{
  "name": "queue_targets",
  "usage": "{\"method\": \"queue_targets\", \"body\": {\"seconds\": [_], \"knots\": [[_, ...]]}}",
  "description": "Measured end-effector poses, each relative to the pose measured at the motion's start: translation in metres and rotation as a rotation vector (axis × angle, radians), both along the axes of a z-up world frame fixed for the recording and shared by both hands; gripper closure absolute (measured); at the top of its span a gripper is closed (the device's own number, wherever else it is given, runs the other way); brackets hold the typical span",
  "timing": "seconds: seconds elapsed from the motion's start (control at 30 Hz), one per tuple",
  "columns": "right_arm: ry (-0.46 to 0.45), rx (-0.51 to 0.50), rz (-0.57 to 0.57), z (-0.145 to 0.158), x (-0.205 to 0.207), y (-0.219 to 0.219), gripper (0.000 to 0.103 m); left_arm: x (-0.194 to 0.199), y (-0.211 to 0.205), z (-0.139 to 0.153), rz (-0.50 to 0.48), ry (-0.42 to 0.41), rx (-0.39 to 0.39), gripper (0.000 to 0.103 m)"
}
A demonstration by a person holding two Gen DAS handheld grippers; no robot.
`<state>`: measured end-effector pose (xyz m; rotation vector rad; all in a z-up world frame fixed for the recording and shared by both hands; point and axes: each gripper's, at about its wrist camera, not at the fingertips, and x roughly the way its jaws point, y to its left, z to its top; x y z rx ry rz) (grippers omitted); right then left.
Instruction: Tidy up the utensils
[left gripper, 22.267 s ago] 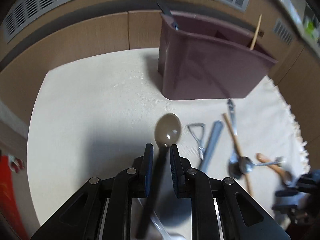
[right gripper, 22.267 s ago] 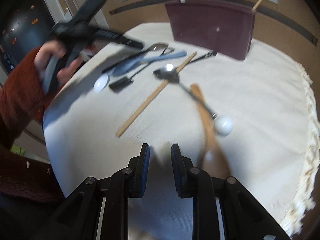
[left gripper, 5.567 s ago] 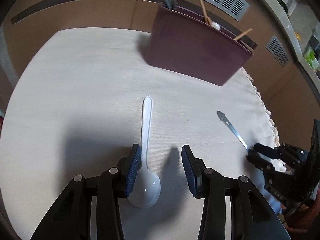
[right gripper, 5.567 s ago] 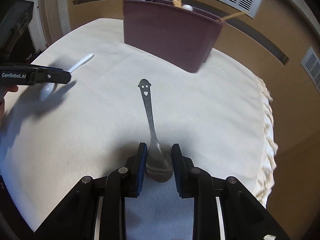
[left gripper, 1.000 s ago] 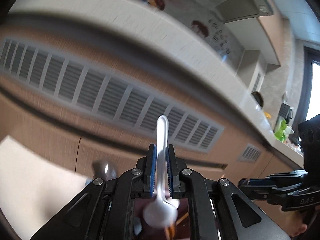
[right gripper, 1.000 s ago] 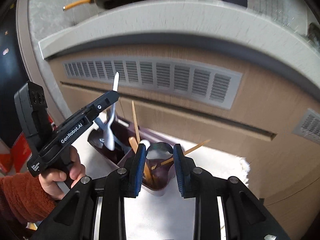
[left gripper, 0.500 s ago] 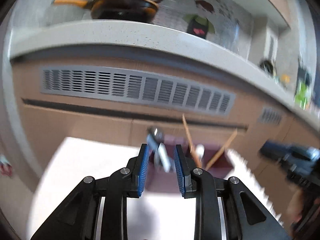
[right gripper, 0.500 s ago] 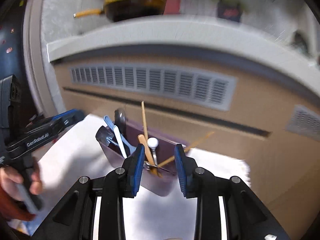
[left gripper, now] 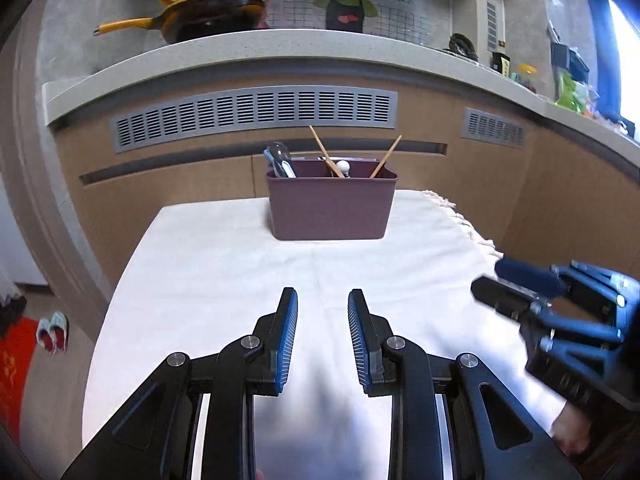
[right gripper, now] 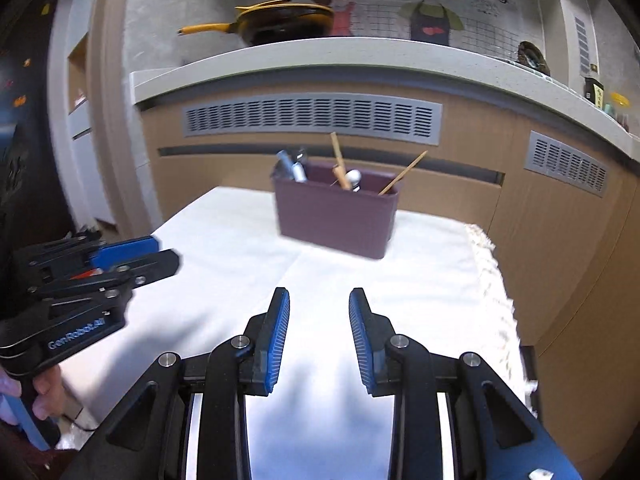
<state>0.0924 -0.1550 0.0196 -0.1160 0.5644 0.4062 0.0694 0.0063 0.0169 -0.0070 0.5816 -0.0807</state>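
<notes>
A maroon utensil caddy (left gripper: 330, 210) stands at the far end of the white cloth (left gripper: 240, 272). Several utensils stick out of it: spoons at its left (left gripper: 280, 162), wooden sticks (left gripper: 324, 154) and a white-knobbed piece (left gripper: 342, 167). The caddy also shows in the right wrist view (right gripper: 334, 218). My left gripper (left gripper: 322, 334) is open and empty, held over the near cloth. My right gripper (right gripper: 319, 330) is open and empty too. Each gripper appears in the other's view, the right one at the right edge (left gripper: 520, 286), the left one at the left edge (right gripper: 136, 258).
A wooden counter front with grey vents (left gripper: 256, 114) rises behind the table. A yellow-handled pan (left gripper: 208, 12) sits on the counter top. The cloth's fringed edge (left gripper: 460, 220) hangs at the right. Slippers (left gripper: 52, 332) lie on the floor at the left.
Both grippers have pulled back from the caddy and opened wider. The white spoon that my left gripper held a second ago now stands in the caddy.
</notes>
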Motion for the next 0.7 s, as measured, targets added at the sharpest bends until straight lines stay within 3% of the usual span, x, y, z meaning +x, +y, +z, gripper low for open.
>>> {"method": "queue_targets", "body": {"seconds": [0.33,0.7], "knots": [[0.016,0.047,-0.050,-0.001,-0.020,-0.015,0.074,-0.021,-0.011,0.011,0.024,-0.039,0.014,0.076],[0.041,0.061,-0.049,-0.002,-0.017,-0.017,0.074,-0.018,-0.006,0.008,0.034,-0.014,-0.007,0.076]]}}
